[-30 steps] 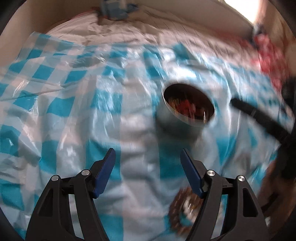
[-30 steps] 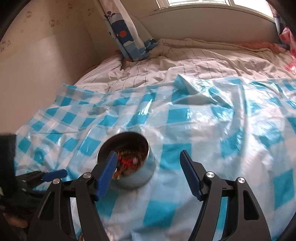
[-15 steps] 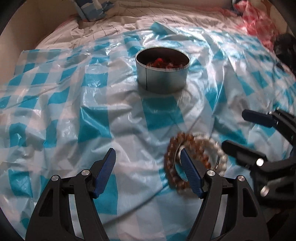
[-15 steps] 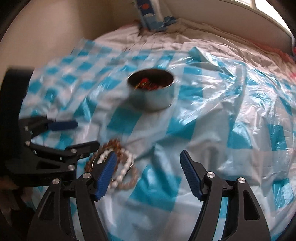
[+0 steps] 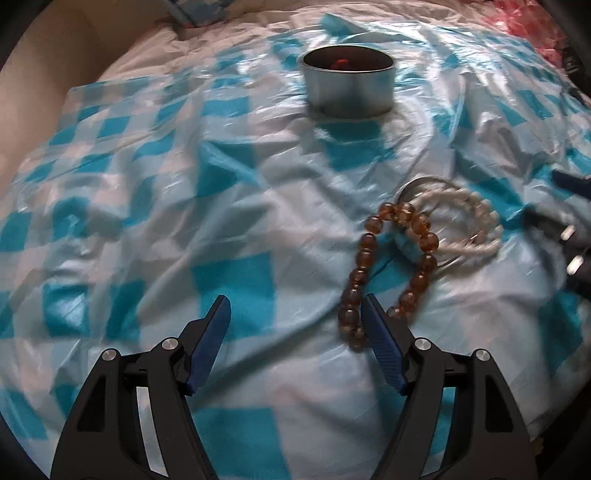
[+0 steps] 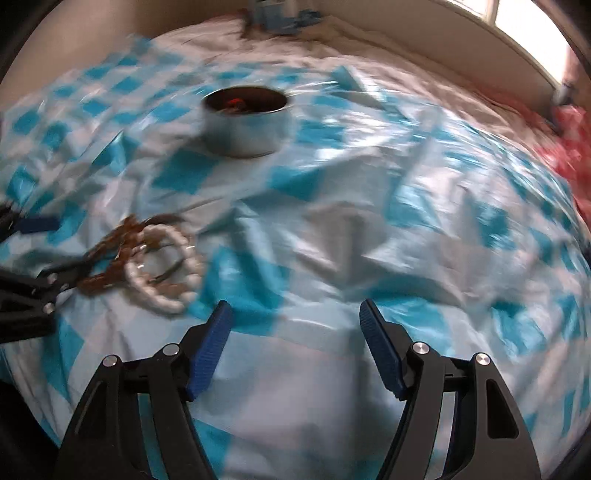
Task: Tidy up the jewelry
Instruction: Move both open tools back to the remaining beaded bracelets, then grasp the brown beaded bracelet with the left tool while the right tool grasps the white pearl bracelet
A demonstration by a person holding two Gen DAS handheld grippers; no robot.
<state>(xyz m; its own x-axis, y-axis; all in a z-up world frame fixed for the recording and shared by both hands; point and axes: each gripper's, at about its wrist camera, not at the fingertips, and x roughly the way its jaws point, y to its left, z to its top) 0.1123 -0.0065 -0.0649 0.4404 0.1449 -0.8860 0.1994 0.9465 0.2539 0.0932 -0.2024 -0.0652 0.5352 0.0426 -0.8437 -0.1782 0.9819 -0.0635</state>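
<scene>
A round metal tin [image 5: 349, 86] with red jewelry inside stands on the blue-checked plastic sheet [image 5: 147, 206]. In front of it lie an amber bead bracelet [image 5: 364, 269], a white bead bracelet [image 5: 476, 225] and a thin metal bangle [image 5: 417, 184], overlapping. My left gripper [image 5: 295, 325] is open and empty, its right fingertip beside the amber beads. My right gripper [image 6: 295, 321] is open and empty, to the right of the white bracelet [image 6: 162, 269] and amber bracelet [image 6: 110, 258]. The tin [image 6: 245, 120] stands farther back there.
The sheet covers a bed with a striped white cover [image 6: 332, 48]. A blue patterned pillow [image 6: 280, 14] lies at the head. Pink-red cloth [image 6: 569, 147] is at the right edge. A wall runs along the left side.
Both grippers have pulled back from the tin and dropped toward the bracelets, which now lie close in front of them. Both stay open.
</scene>
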